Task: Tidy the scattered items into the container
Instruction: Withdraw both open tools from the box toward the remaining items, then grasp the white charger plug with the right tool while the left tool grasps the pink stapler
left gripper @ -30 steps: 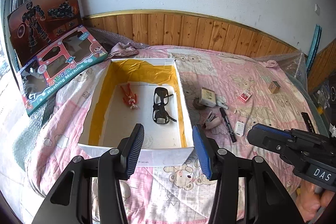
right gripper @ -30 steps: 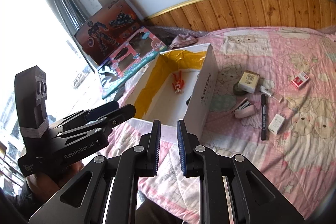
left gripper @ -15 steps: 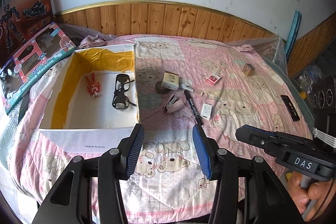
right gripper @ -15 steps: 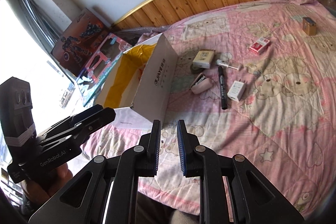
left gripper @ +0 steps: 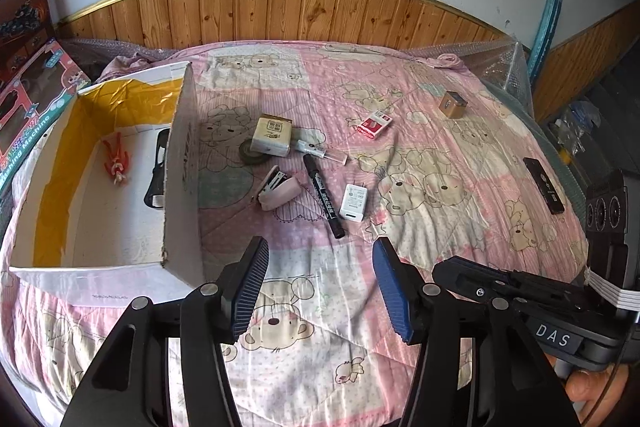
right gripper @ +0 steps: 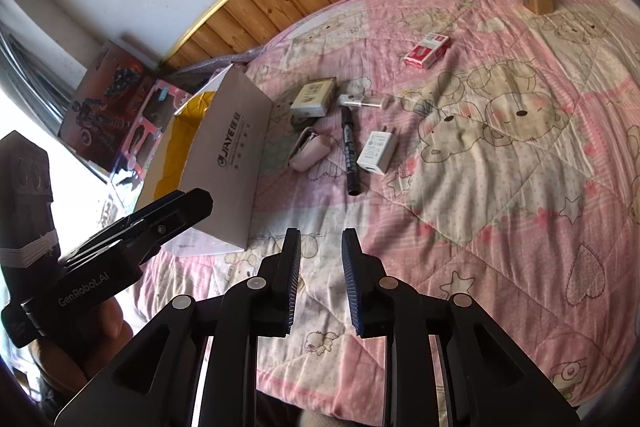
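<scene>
A white cardboard box (left gripper: 182, 187) with a yellow lining stands at the left of the pink bedspread (left gripper: 440, 187). An orange doll (left gripper: 116, 163) and black glasses (left gripper: 158, 167) lie inside it. To its right lie a cream box (left gripper: 272, 135), a pink stapler (left gripper: 278, 191), a black marker (left gripper: 324, 195), a white charger (left gripper: 354, 203), a red pack (left gripper: 374, 123), a brown cube (left gripper: 453, 103) and a black remote (left gripper: 544, 185). My left gripper (left gripper: 320, 247) hangs wide open and empty above the quilt's near part. My right gripper (right gripper: 320, 235) is narrowly open, empty, short of the marker (right gripper: 350, 151).
Toy boxes (left gripper: 28, 115) lean at the far left beside the bed. Wood panelling (left gripper: 320, 15) backs the bed, and bubble wrap (left gripper: 504, 67) lines its right side. A hand (left gripper: 592, 383) holds the right gripper's handle at lower right.
Both grippers have swung right, away from the box and toward the scattered items. The box has slid to the left of both views. Neither gripper's opening has changed.
</scene>
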